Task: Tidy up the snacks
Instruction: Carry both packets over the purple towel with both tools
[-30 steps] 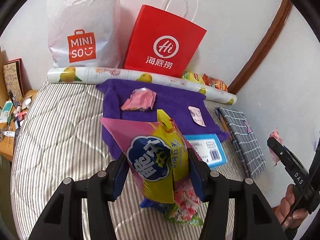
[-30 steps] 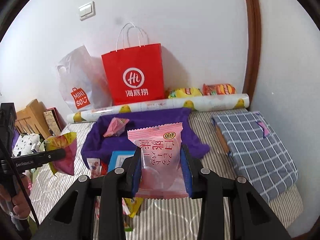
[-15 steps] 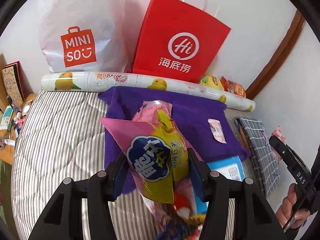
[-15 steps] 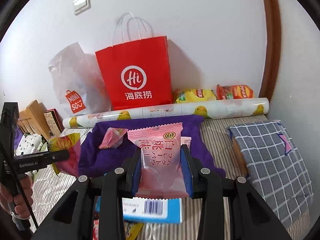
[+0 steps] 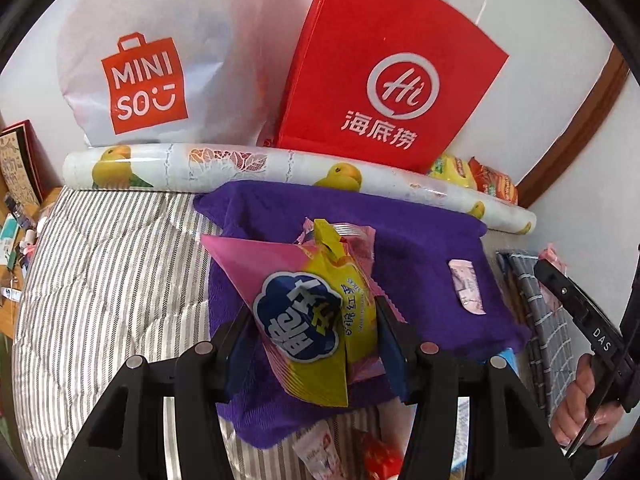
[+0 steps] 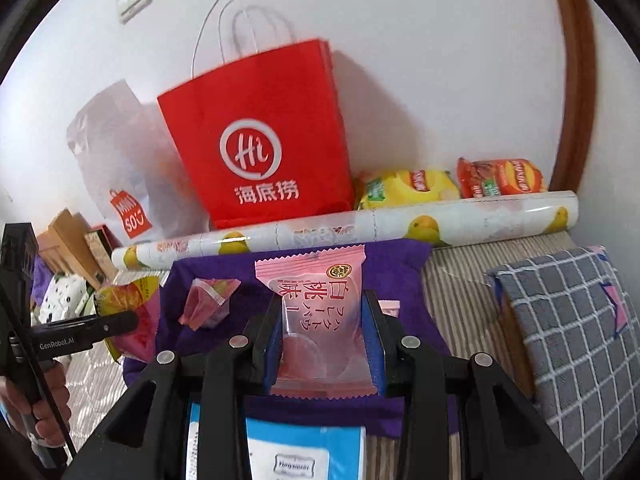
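The left gripper [image 5: 316, 332] clamps a crinkly pink-and-yellow foil snack bag [image 5: 308, 312] over the fuzzy purple towel [image 5: 420, 248] near the far edge of the striped quilted bed [image 5: 100, 280]. The right gripper [image 6: 322, 332] pinches a flat, glossy pink packet [image 6: 320, 320] with serrated ends above the same towel. A blue box [image 6: 300, 452] lies half hidden beneath it.

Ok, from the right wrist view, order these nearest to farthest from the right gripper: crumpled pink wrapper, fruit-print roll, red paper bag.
1. Crumpled pink wrapper, left of the right gripper, on the purple cloth.
2. Fruit-print roll, lying across behind the cloth.
3. Red paper bag, against the wall, behind the roll.
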A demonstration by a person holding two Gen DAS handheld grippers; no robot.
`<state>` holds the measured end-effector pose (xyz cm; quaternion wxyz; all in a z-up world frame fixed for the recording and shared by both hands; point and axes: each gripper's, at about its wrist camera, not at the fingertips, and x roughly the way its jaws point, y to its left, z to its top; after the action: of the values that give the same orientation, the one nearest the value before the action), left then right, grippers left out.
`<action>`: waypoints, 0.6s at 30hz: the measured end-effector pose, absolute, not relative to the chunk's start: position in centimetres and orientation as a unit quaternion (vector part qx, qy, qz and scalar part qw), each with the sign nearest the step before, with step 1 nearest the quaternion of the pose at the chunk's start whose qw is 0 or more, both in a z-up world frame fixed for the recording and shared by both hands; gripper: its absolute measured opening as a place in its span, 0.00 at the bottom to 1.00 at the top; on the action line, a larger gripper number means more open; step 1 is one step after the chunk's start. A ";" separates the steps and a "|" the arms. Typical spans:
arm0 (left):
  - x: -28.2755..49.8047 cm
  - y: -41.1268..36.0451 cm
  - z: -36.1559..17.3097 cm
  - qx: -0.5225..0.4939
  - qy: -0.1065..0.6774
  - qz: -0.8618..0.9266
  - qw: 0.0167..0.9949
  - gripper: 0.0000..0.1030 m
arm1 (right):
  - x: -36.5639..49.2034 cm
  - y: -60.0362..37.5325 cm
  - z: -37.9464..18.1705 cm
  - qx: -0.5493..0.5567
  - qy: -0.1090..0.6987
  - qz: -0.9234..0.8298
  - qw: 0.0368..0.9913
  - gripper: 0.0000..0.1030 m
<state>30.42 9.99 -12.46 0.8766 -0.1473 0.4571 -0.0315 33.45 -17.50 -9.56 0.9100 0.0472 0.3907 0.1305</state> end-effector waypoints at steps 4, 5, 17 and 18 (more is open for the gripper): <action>31.4 10.2 -13.8 -0.150 0.464 -0.032 0.873 0.51 | 35.0 -16.6 -11.6 0.029 0.408 0.134 0.902 0.34; 31.6 10.3 -14.0 -0.151 0.465 -0.033 0.872 0.51 | 35.2 -16.5 -12.0 0.028 0.413 0.135 0.900 0.34; 33.5 9.6 -16.6 -0.161 0.485 -0.049 0.858 0.51 | 37.0 -17.1 -16.4 0.037 0.473 0.129 0.871 0.35; 33.6 9.6 -16.9 -0.162 0.487 -0.049 0.857 0.51 | 37.1 -17.0 -16.6 0.038 0.475 0.129 0.869 0.35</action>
<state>33.60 9.57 -16.85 0.8571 -0.1616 0.4867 -0.0487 37.09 -17.03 -16.59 0.8694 0.0378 0.4755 0.1287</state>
